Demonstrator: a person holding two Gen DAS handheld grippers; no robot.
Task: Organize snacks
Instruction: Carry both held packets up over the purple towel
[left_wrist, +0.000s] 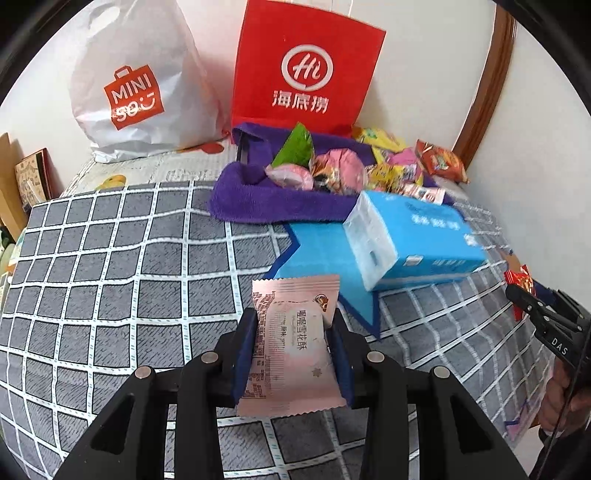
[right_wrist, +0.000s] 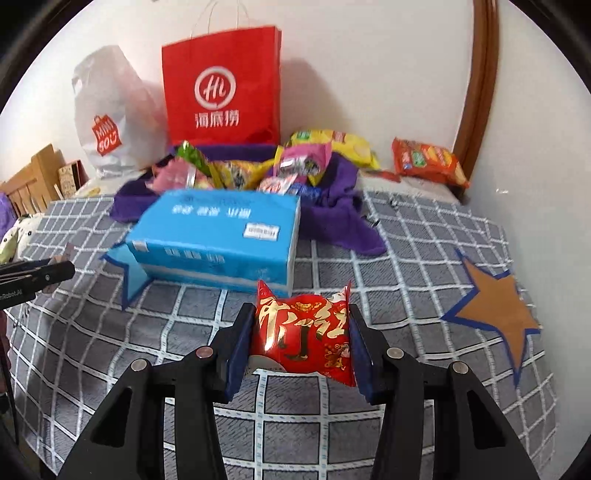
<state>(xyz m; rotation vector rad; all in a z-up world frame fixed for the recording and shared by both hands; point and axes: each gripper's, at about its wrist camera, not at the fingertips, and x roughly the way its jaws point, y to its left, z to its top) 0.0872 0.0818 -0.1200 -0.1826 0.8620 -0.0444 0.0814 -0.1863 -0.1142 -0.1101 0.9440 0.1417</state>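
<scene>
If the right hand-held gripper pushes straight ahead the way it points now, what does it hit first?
Probably the blue tissue pack, which lies right beyond the red snack packet clamped in the right hand-held gripper. Depth is unclear: pointing steeply down, it might meet the checked bedspread short of the pack.

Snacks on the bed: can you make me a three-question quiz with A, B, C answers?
1. Where does the tissue pack lie?
A. on the blue star
B. in the red bag
C. on the brown star

2. What colour is the towel under the snack pile?
A. green
B. purple
C. white

3. What is the left tool doing?
A. hanging open
B. gripping a pink packet
C. gripping a spoon

Answers: 1 A, blue star points stick out from under the pack. 2 B, purple cloth. 3 B, the packet sits squeezed between its pads.
</scene>
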